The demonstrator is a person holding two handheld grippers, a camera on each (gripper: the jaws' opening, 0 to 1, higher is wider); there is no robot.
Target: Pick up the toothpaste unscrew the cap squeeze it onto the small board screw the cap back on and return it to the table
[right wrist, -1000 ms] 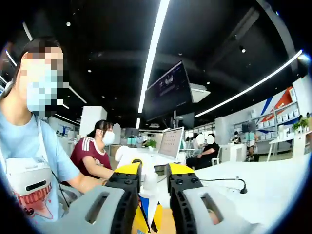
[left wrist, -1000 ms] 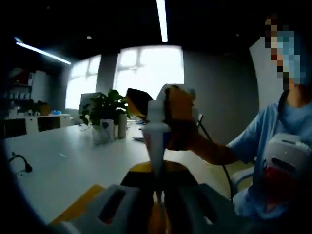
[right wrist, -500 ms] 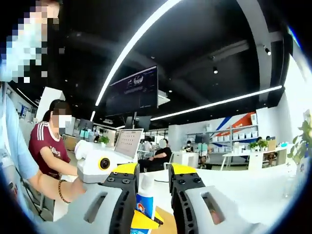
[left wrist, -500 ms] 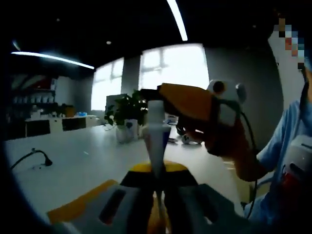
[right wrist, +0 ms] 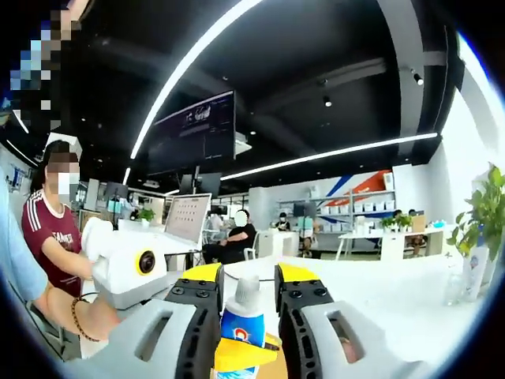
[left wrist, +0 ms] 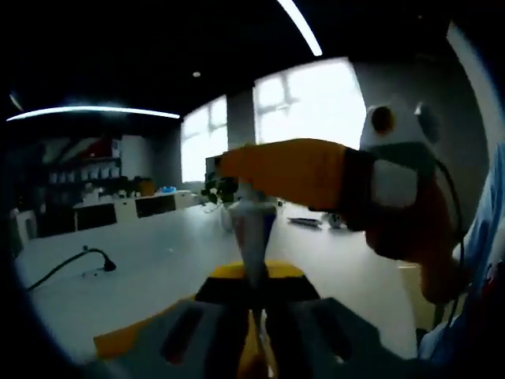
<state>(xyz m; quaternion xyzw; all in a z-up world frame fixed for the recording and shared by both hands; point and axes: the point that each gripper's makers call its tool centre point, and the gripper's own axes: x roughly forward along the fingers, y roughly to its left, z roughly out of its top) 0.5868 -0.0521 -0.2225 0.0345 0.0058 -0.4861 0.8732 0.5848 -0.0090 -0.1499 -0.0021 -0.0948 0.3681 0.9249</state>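
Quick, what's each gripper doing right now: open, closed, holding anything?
Left gripper: closed on the toothpaste tube, holding it upright.
Right gripper: jaws either side of the tube's cap, with small gaps showing; looks open, not gripping yet.

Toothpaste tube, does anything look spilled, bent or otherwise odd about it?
Nothing stands out. The toothpaste tube stands upright, pinched by the left gripper, with the right gripper around its white cap. No paste is visible.

Open office, dark ceiling with long strip lights [right wrist: 189, 67]; hanging black screen [right wrist: 196, 130] at upper left of the right gripper view. White tables [left wrist: 142, 260]; bright windows [left wrist: 304, 106] at upper centre of the left gripper view. Shelving [left wrist: 95, 170] at left, potted plant [right wrist: 477, 217] at right edge.
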